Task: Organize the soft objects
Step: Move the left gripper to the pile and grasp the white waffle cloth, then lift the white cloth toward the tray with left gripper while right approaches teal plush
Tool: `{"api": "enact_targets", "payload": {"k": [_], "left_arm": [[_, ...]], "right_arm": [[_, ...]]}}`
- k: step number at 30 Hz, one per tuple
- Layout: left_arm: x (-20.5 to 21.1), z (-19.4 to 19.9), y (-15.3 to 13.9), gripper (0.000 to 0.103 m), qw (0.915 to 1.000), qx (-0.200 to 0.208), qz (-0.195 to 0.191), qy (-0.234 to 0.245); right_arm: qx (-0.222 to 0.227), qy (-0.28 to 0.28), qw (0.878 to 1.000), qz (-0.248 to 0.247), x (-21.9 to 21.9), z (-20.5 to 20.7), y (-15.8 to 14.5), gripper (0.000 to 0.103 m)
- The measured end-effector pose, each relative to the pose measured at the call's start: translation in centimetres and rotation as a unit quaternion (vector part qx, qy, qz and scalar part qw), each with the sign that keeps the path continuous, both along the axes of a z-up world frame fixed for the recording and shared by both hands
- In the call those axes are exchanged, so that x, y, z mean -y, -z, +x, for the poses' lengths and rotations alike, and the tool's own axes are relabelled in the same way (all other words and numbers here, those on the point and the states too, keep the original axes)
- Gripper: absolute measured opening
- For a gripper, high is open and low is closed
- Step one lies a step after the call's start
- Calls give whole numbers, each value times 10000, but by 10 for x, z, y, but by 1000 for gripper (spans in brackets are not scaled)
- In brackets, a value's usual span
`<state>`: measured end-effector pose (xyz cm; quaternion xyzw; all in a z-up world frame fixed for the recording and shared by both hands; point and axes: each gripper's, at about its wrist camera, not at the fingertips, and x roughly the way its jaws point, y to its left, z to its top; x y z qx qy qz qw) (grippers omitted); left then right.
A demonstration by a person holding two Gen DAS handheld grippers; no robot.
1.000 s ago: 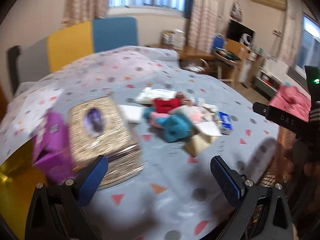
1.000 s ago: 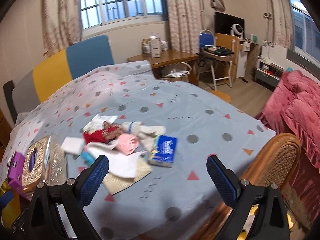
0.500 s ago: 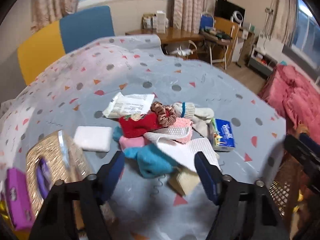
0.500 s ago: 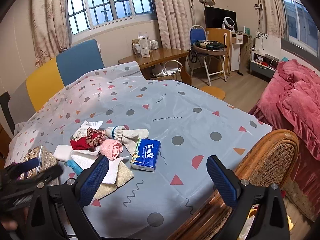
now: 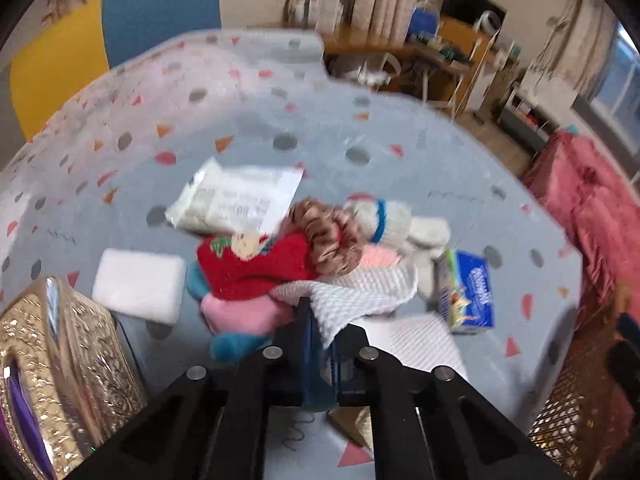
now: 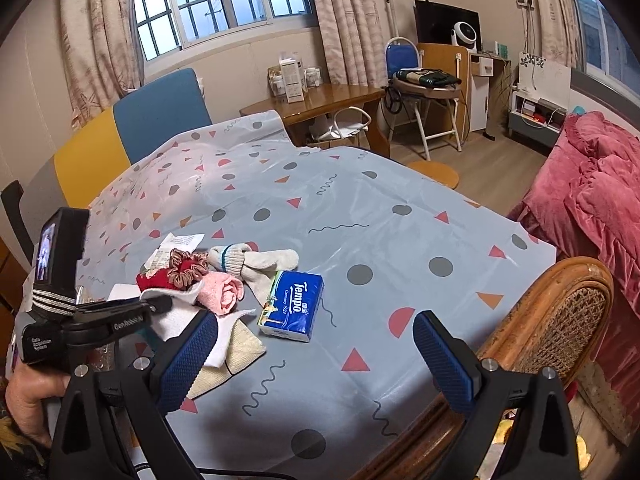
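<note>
Your left gripper (image 5: 320, 344) has just closed, pinching the near edge of the white waffle cloth (image 5: 352, 296), pile lying just ahead; your right gripper (image 6: 316, 352) hangs wide, farther off.

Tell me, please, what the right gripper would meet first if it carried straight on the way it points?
Probably bare tablecloth: the right gripper, open, aims just right of the blue tissue pack. Depth is hard to judge.

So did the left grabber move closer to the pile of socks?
Yes. The left gripper came in from beside the gold tissue box to the pile, and its fingers have just been closing, now pinching the white cloth at the near edge.
</note>
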<state>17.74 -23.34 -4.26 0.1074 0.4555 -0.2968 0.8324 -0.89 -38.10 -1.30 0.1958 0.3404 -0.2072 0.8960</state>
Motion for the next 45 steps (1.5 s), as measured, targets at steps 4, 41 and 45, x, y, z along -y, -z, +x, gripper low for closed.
{"api": "enact_targets", "payload": {"k": [4,41,45], "left_arm": [[-3,-6,-16,6,9995,152,-156,211],[-354,-46,-179,6,9351,1879,-1243,-2737],[-405,-65,-155,6,9190,1756,-1055,-3368]], "right_arm": [[-16,-119,9999,49,-1,4,1,100],[-1781,-2788,9430,371,-117,179,93,62],[-1831,-2785,9419,415,-116,179,97,62]]}}
